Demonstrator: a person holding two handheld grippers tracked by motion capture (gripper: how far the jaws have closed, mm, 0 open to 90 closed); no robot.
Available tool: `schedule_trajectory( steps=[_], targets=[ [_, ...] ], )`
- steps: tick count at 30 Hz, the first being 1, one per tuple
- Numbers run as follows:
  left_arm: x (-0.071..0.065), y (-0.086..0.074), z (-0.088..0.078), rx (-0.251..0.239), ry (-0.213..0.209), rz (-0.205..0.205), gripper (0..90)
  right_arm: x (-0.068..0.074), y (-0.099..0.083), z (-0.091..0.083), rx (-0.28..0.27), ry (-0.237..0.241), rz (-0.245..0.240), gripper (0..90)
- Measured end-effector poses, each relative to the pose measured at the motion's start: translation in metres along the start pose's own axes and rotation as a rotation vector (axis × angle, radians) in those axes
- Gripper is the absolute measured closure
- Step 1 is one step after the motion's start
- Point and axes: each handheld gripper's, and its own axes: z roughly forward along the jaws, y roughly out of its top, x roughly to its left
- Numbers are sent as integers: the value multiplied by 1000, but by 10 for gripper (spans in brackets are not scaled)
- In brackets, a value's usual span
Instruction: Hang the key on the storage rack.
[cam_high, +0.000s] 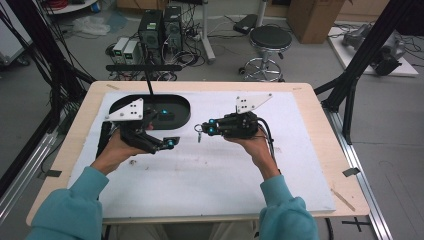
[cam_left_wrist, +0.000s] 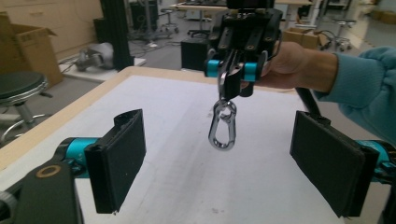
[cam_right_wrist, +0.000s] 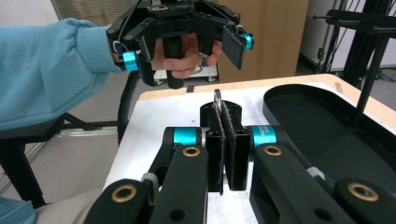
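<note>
A silver carabiner (cam_left_wrist: 222, 128) hangs above the white mat (cam_high: 210, 170), a little left of the mat's middle. My right gripper (cam_high: 204, 129) is shut on its upper end. In the right gripper view the rim of the carabiner (cam_right_wrist: 217, 97) pokes out above the closed pads (cam_right_wrist: 215, 140). My left gripper (cam_high: 167, 128) is held wide open, facing the right gripper a short way off. In the left gripper view its two pads (cam_left_wrist: 117, 163) stand on either side of the hanging carabiner without touching it, and the carabiner lies farther off than the pads.
A black oval tray (cam_high: 177, 106) lies at the mat's back left, behind the left gripper, with a thin black rod (cam_high: 148, 80) rising at it. Black frame posts (cam_high: 360, 65) flank the wooden table (cam_high: 320, 130). A stool (cam_high: 270, 40) and computers (cam_high: 160, 27) stand on the floor beyond.
</note>
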Motion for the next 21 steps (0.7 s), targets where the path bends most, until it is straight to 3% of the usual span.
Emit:
schedule_trajectory(
  steps=[11, 15, 16, 18, 19, 21],
  targets=[
    [-4, 5, 19, 13, -89, 1, 412, 5, 2, 3, -18, 34, -10, 891],
    [-4, 5, 22, 16, -98, 8, 453, 5, 2, 4, -21, 42, -11, 891],
    [-4, 6, 22, 14, -105, 7, 517, 5, 2, 4, -22, 49, -3, 891],
    [-4, 6, 22, 15, -96, 12, 537, 5, 2, 5, -26, 49, -9, 891],
    [-5, 6, 22, 13, -99, 5, 604, 5, 2, 6, -27, 55, -7, 891],
    [-5, 7, 21, 9, -91, 4, 621, 5, 2, 6, -28, 58, -5, 891]
  ],
)
